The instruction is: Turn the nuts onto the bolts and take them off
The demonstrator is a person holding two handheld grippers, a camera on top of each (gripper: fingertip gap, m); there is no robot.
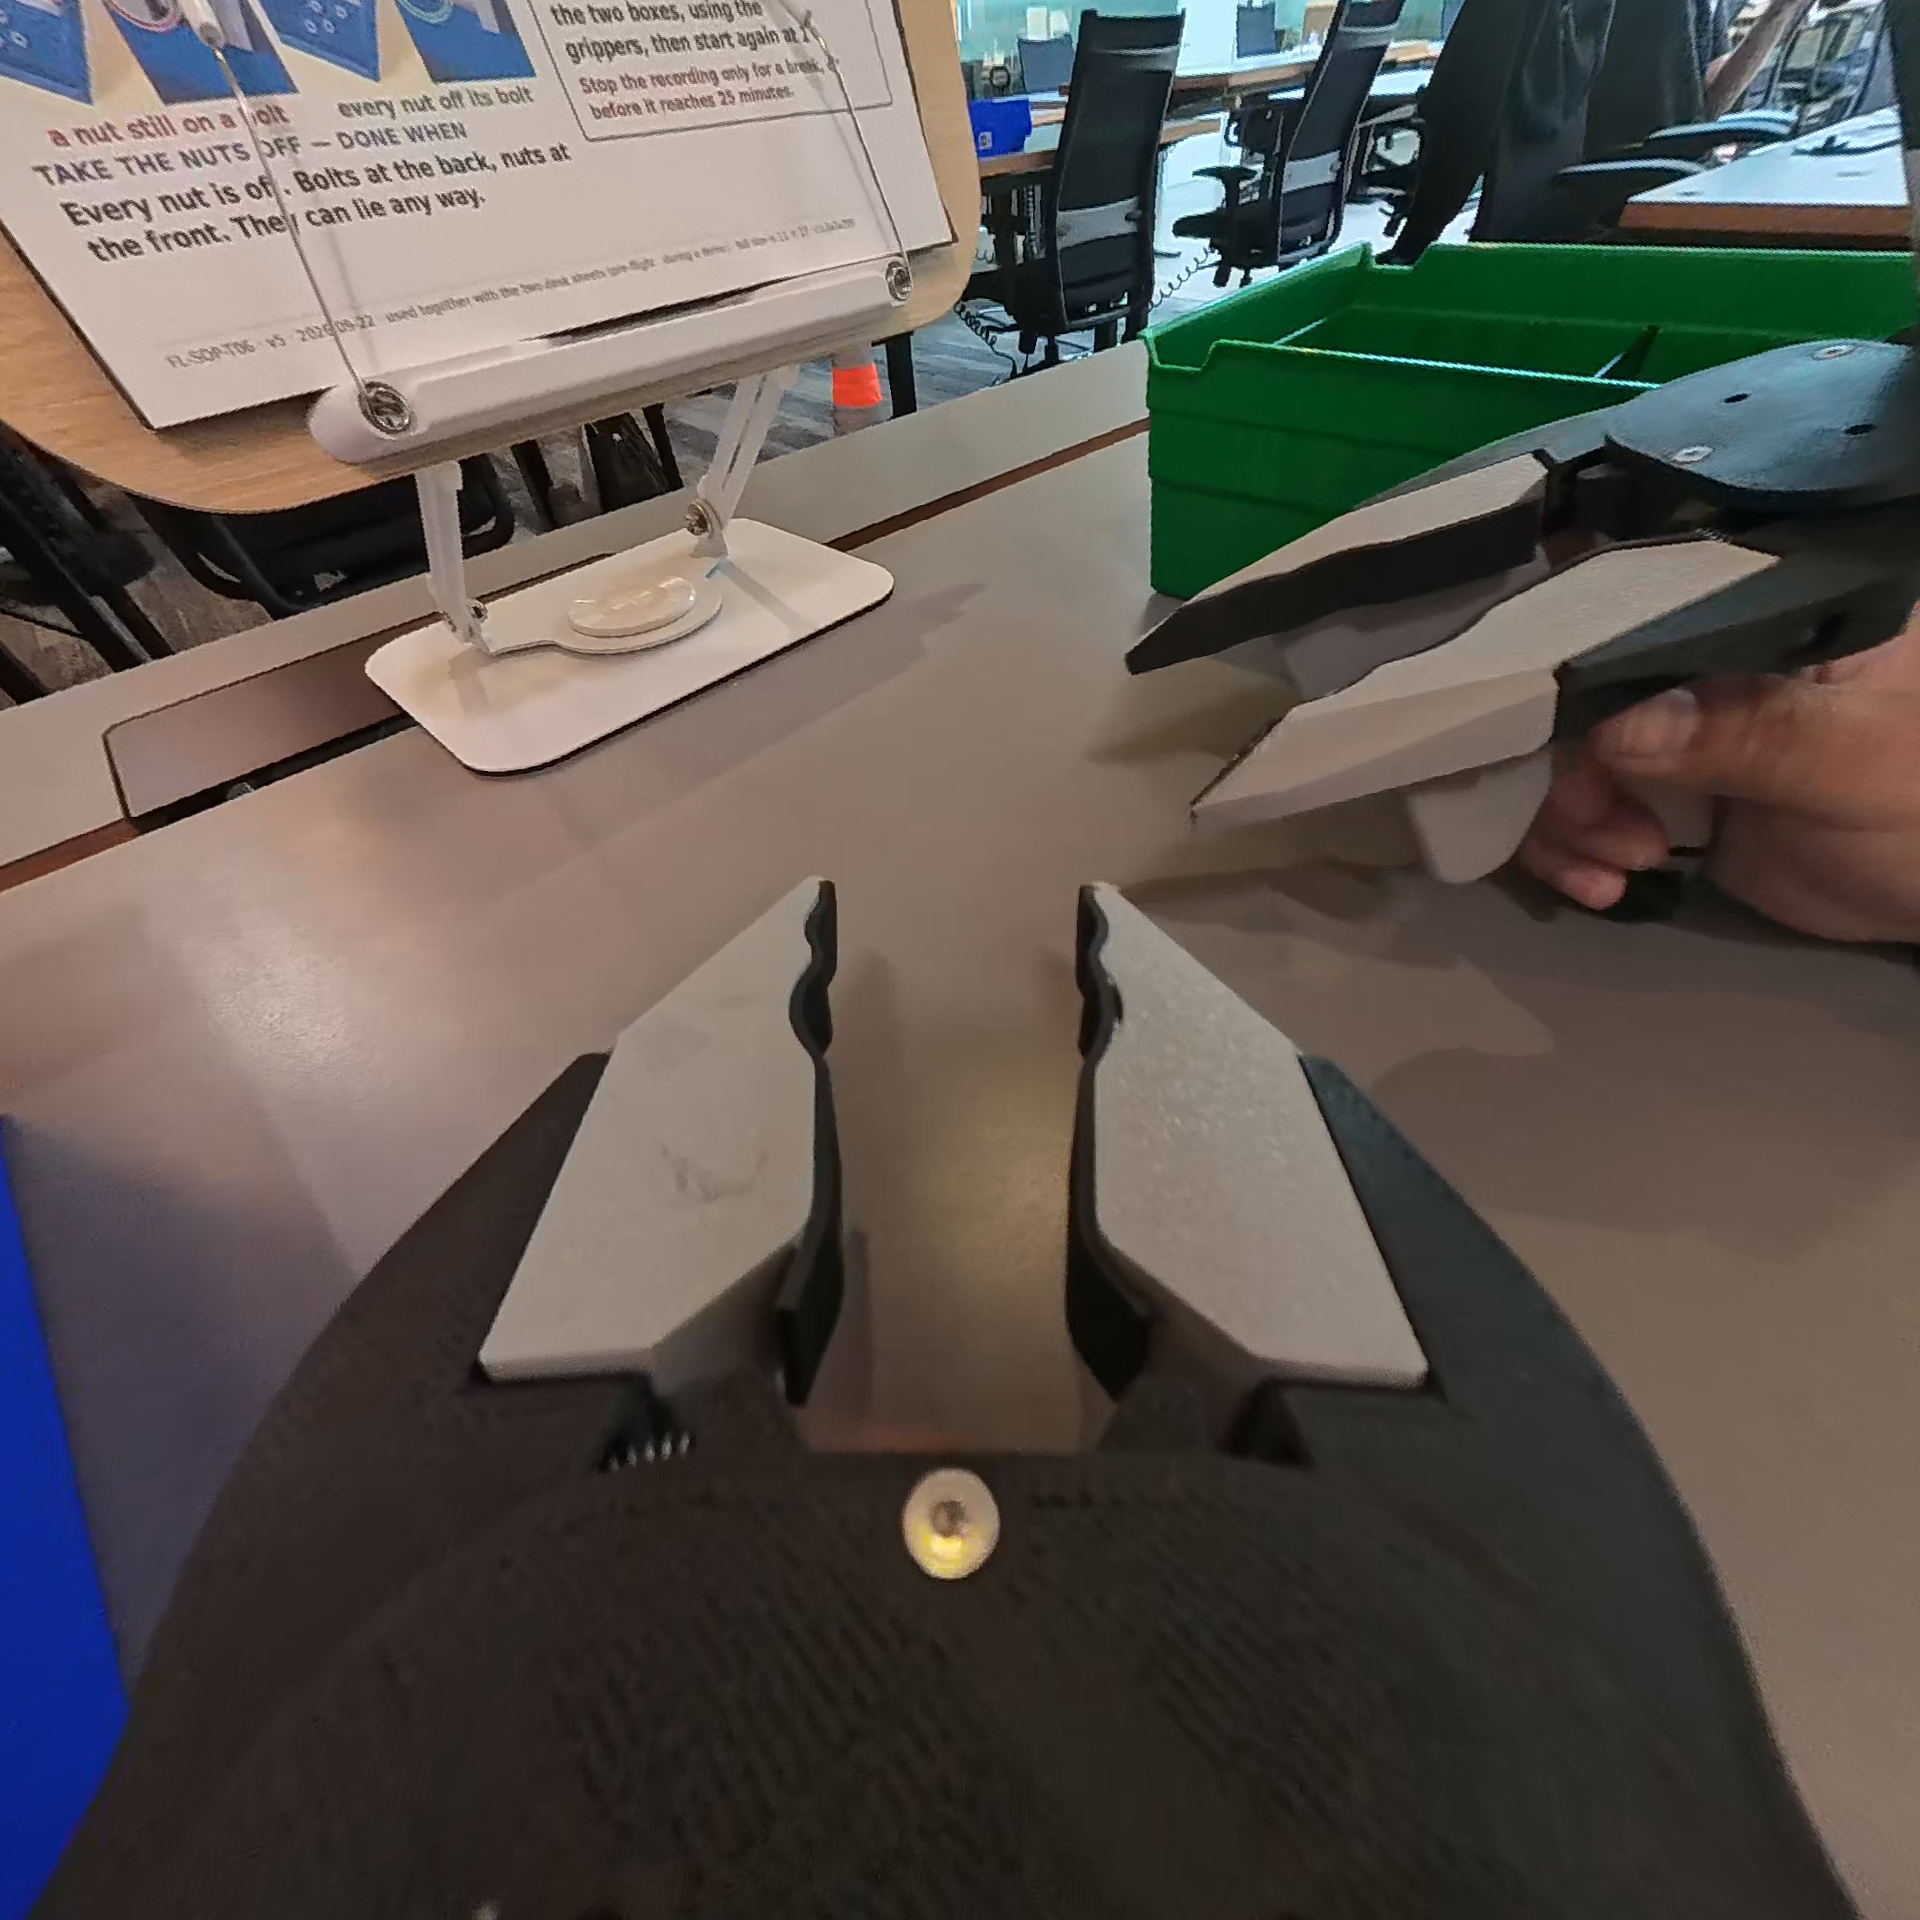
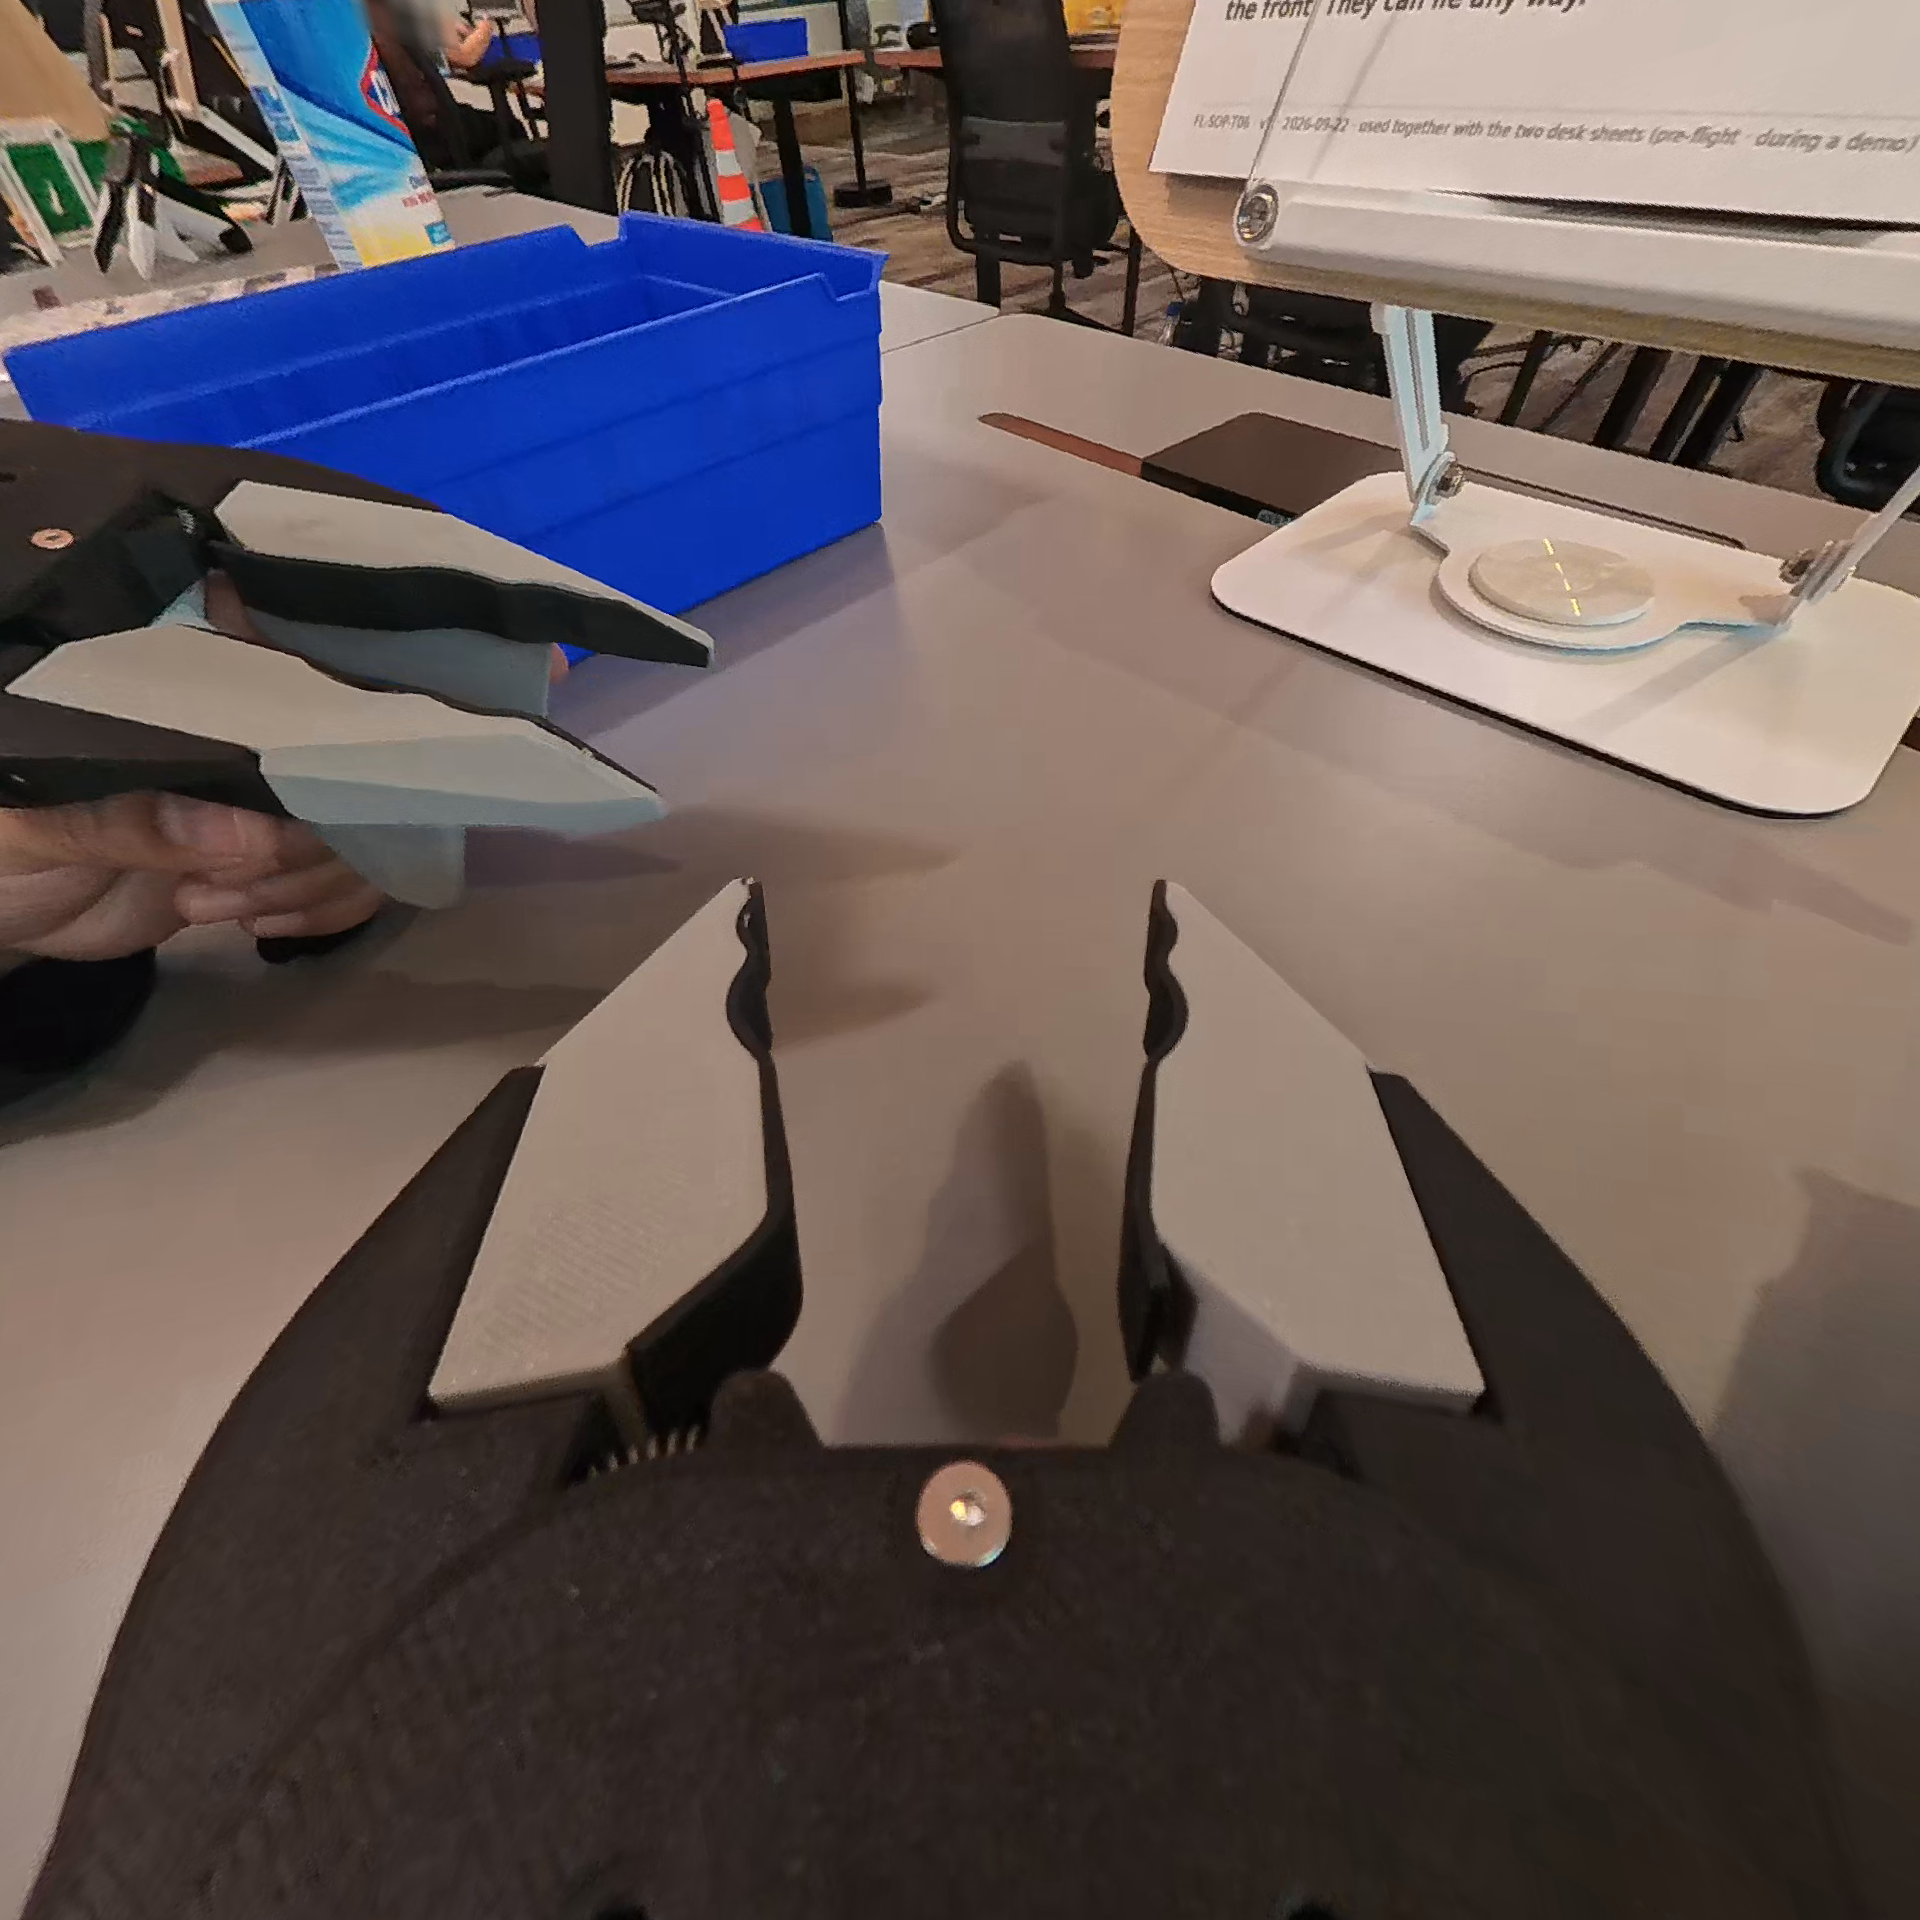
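Observation:
No nut or bolt shows in either view. My left gripper (image 1: 954, 906) is open and empty, low over the bare grey table. My right gripper (image 2: 954, 906) is open and empty too, low over the same table. The right gripper also shows at the right of the left wrist view (image 1: 1162, 740), held by a hand (image 1: 1766, 790). The left gripper also shows at the left of the right wrist view (image 2: 681, 732), held by a hand (image 2: 156, 883). A blue bin (image 2: 540, 395) stands at the left. A green bin (image 1: 1455, 416) stands at the right. Their insides are hidden.
A white stand (image 1: 623, 644) holding a printed sheet (image 1: 468, 187) on a wooden board stands at the back of the table; it also shows in the right wrist view (image 2: 1558, 644). A slot (image 2: 1247, 468) runs along the table's far edge. Office chairs and desks lie beyond.

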